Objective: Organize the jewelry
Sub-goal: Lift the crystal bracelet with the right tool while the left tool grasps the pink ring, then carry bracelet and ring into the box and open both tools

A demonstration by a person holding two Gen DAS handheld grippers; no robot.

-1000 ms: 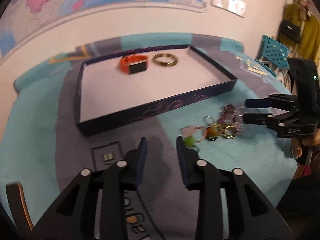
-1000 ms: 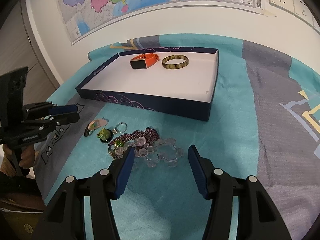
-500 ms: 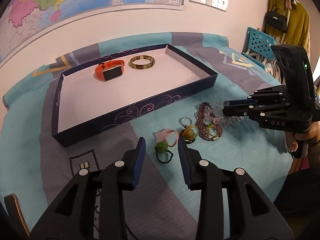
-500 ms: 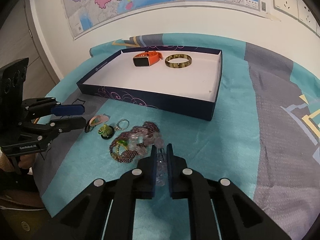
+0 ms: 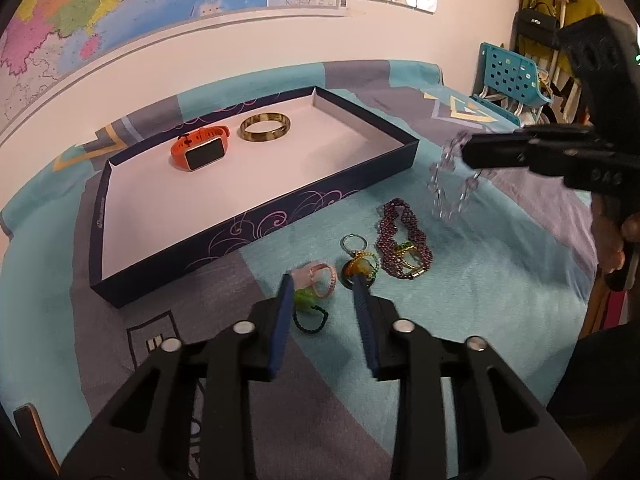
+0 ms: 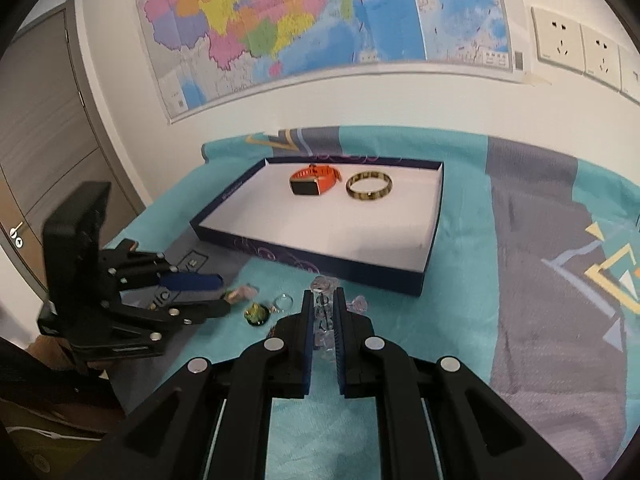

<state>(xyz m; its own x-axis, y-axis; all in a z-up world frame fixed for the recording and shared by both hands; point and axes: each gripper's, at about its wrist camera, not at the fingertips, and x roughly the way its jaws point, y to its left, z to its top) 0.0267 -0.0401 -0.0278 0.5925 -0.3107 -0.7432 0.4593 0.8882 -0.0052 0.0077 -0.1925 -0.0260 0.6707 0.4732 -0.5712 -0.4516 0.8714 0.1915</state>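
- Our right gripper (image 6: 323, 312) has its jaws clenched on the clear crystal-bead bracelet (image 5: 450, 178) — light, limp, slippery, dangling above the bed's teal cover (image 5: 460, 320) near the navy tray's (image 5: 240, 220) front corner.
- Our left gripper (image 5: 322, 296) — jaws just narrowing but released — brackets the green-and-pink charm (image 5: 310, 290); pinch its body.

A: Background? Ahead of both grippers: white wall (image 6: 360, 96), big coloured map (image 6: 320, 20) taped across it.

B: Sockets?

A: White outlet plates (image 6: 568, 44), upper right past the map.

B: Sides?

A: Left of the right gripper, grey door (image 6: 44, 128). Right of the left gripper, teal perforated rack (image 5: 516, 76), dark handbag (image 5: 536, 24) on a yellow garment. Teal-and-grey cloth (image 6: 532, 240) underneath.
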